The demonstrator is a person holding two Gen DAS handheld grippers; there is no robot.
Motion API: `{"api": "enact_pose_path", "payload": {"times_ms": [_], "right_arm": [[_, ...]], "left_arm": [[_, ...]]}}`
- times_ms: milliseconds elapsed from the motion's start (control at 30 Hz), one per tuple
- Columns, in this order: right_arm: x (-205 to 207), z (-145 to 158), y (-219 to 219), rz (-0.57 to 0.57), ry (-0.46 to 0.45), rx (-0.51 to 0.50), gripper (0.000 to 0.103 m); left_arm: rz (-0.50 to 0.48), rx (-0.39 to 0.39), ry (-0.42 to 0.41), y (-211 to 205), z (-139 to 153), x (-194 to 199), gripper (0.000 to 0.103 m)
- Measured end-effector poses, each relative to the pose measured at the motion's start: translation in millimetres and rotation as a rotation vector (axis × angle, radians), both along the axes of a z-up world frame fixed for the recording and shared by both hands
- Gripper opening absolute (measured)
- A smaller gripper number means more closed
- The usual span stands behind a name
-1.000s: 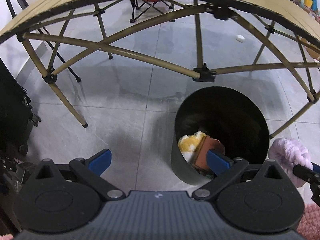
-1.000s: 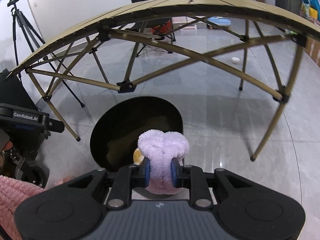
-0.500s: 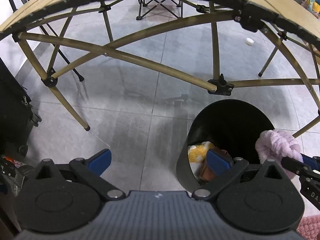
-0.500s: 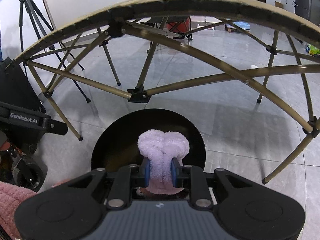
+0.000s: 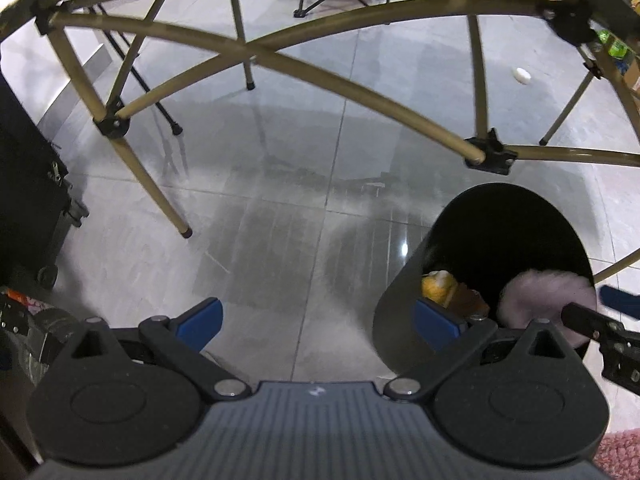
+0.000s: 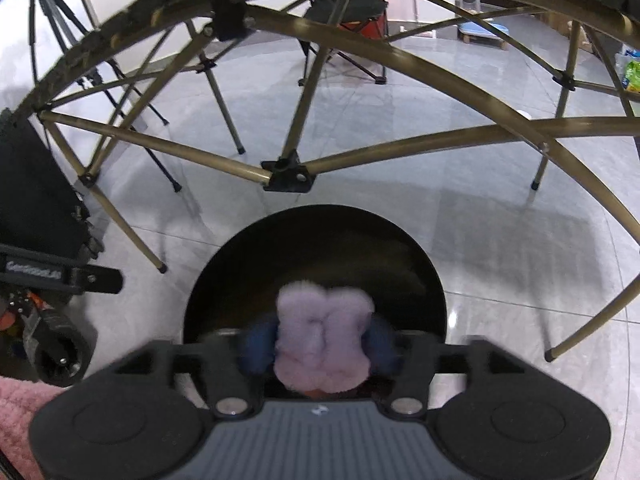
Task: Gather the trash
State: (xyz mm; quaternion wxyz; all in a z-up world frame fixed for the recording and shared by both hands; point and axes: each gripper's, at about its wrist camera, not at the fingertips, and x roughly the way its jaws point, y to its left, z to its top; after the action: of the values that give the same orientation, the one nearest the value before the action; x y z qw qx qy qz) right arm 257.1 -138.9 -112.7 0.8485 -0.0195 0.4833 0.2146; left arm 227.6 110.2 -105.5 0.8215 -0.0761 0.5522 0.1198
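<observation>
A black round trash bin (image 5: 400,312) stands on the grey tiled floor under a folding table; it also shows in the right wrist view (image 6: 320,216). Yellow and brown trash (image 5: 440,288) lies inside it. My right gripper (image 6: 320,340) is over the bin's mouth with a fluffy lilac item (image 6: 324,336) between its blue pads, which are blurred and have spread apart. The lilac item also shows in the left wrist view (image 5: 544,296) over the bin. My left gripper (image 5: 316,320) is open and empty, just left of the bin.
The table's tan frame bars (image 5: 320,76) and legs (image 5: 160,196) cross above and around the bin. A black case (image 5: 28,184) stands at left. A tripod (image 6: 52,16) and a folding chair (image 6: 352,12) stand behind. A small white object (image 5: 522,75) lies on the floor.
Both grippers moved forward and down toward the bin. The right gripper's pads have spread apart around the lilac item, which now sits over the bin's mouth.
</observation>
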Motion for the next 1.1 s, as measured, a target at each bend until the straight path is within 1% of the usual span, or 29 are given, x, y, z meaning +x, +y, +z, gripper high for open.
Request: {"api": "enact_pose_path", "payload": {"times_ms": [33, 67, 233, 367, 567, 767, 900, 1000, 1100], "right_arm": [[1.1, -1.6, 1.3, -0.010, 0.002, -0.012, 0.099], [2.1, -3.0, 1.2, -0.018, 0.008, -0.021, 0.103], [7.2, -11.0, -3.3, -0.063, 0.038, -0.046, 0.103], [6.1, -13.9, -3.3, -0.066, 0.045, -0.061, 0.103], [2.4, -9.4, -2.9, -0.069, 0.046, -0.067, 0.103], [-10.8, 8.3, -7.2, -0.081, 0.008, -0.061, 0.103], [-26.1, 31.6, -9.5, -0.074, -0.035, -0.064, 0.103], [-41.7, 53.5, -17.0, -0.087, -0.064, -0.041, 0.103], [-59.5, 68.5, -27.0, -0.110, -0.076, -0.020, 0.103]], "left_arm": [[0.003, -0.002, 0.004, 1.8, -1.5, -0.6, 0.103], [0.004, -0.006, 0.008, 3.6, -3.2, -1.1, 0.103], [0.002, -0.012, 0.019, 6.9, -8.9, -3.8, 0.103], [0.006, -0.011, 0.018, 7.9, -9.6, -4.8, 0.103], [-0.010, -0.011, -0.015, 4.0, 0.1, -8.4, 0.103], [-0.035, -0.005, -0.099, -10.6, 23.4, -17.5, 0.103], [-0.065, 0.021, -0.172, -26.3, 48.8, -29.3, 0.103], [-0.087, 0.031, -0.228, -36.6, 69.9, -42.5, 0.103], [-0.108, 0.036, -0.271, -47.0, 87.9, -59.6, 0.103]]}}
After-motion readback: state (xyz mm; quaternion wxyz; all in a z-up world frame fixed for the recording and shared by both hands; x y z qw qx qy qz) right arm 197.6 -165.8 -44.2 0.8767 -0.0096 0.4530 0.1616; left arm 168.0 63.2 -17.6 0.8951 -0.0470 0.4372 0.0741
